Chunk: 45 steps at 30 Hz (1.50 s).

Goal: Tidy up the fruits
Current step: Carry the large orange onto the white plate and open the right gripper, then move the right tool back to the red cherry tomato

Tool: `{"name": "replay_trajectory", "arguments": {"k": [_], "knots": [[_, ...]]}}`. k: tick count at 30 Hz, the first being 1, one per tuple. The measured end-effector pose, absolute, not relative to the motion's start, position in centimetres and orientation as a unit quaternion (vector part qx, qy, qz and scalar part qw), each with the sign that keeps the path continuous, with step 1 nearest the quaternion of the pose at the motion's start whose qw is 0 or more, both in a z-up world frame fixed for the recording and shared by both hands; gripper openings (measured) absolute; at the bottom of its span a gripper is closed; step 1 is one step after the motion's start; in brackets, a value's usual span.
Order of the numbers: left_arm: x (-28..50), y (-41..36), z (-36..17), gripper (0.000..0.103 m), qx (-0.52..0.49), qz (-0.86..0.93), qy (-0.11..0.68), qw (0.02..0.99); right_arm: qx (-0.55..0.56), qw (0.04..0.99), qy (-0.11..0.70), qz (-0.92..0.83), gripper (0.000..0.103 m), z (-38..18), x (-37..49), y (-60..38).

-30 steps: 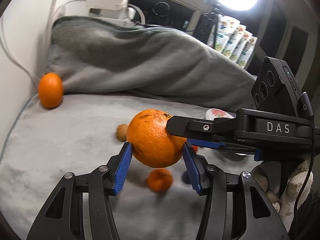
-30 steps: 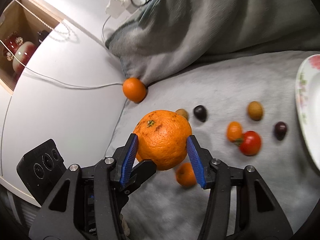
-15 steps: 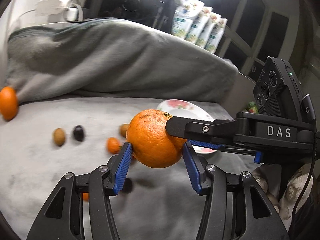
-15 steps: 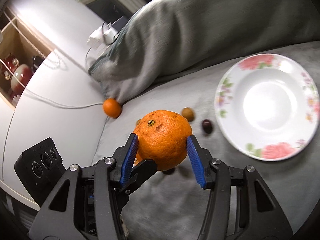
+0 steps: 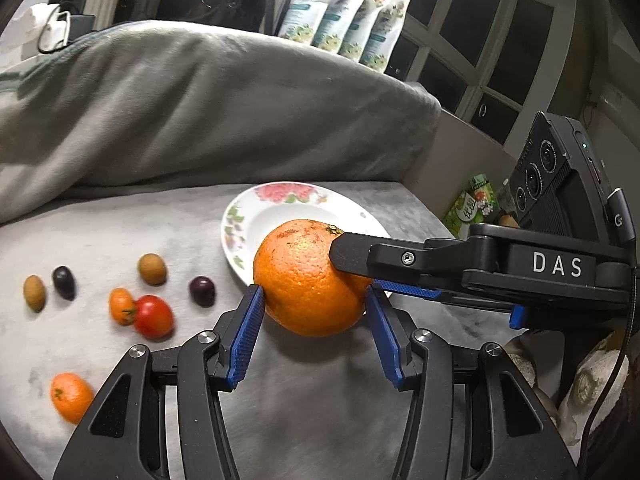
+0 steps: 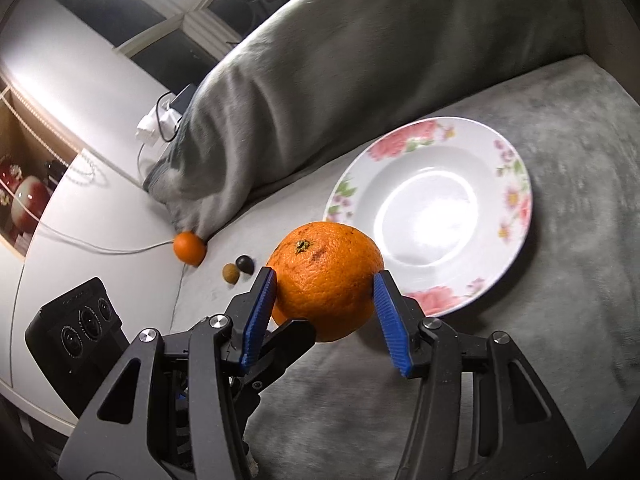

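Orange [image 5: 312, 276] is gripped by both tools at once: the left gripper [image 5: 316, 328] has its blue pads against the fruit's two flanks, and the right gripper [image 6: 324, 312] pinches it crosswise, its own pads pressed on the peel. Neither grip has widened or tightened over the last second. What has changed is the backdrop: a second ago the small fruits and a tangerine by the blanket lay under the orange, and now the flowered plate [image 6: 516, 184] sits just beyond it, empty in the right wrist view. The pair has carried the orange sideways across the grey cover, so the carry looks nearly finished. The cherry tomato [image 5: 153, 316], the dark grapes and the small tangerines remain scattered on the cover beside the plate. Likely next is lowering the orange onto the plate and letting go.
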<state>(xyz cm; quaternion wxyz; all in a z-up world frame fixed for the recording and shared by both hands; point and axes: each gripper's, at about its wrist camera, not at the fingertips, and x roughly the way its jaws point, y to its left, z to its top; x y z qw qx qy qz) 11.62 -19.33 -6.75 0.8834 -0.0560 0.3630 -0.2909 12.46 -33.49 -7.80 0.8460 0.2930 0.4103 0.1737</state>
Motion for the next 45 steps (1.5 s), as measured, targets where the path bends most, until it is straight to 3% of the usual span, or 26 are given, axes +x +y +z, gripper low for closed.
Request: {"name": "replay_trajectory", "arguments": {"k": [12, 24, 25, 27, 29, 40, 45], "knots": [[12.0, -21.2, -7.2, 0.050, -0.041, -0.310, 0.373, 0.874, 0.288, 0.859, 0.391, 0.164, 0.053, -7.8, 12.6, -35.2], [11.5, -19.3, -6.7, 0.050, -0.048, -0.294, 0.367, 0.881, 0.217, 0.901, 0.356, 0.118, 0.054, -5.9, 11.5, -35.4], [11.4, -19.0, -6.7, 0.050, -0.051, -0.293, 0.366, 0.882, 0.209, 0.903, 0.355, 0.118, 0.056, -5.9, 11.3, -35.2], [11.2, -18.6, -6.5, 0.050, -0.056, -0.293, 0.363, 0.883, 0.201, 0.906, 0.353, 0.115, 0.069, -5.8, 11.1, -35.0], [11.1, -18.1, -6.4, 0.050, -0.058, -0.292, 0.360, 0.884, 0.196, 0.911, 0.345, 0.112, 0.073, -5.7, 10.8, -34.8], [9.5, -13.2, -6.1, 0.050, -0.064, -0.262, 0.359, 0.894, 0.185, 0.919, 0.328, 0.115, 0.074, -5.2, 9.6, -33.7], [8.3, -9.7, -6.4, 0.050, -0.071, -0.231, 0.358, 0.902, 0.145, 0.932, 0.311, 0.116, 0.090, -4.5, 9.1, -32.2]]}}
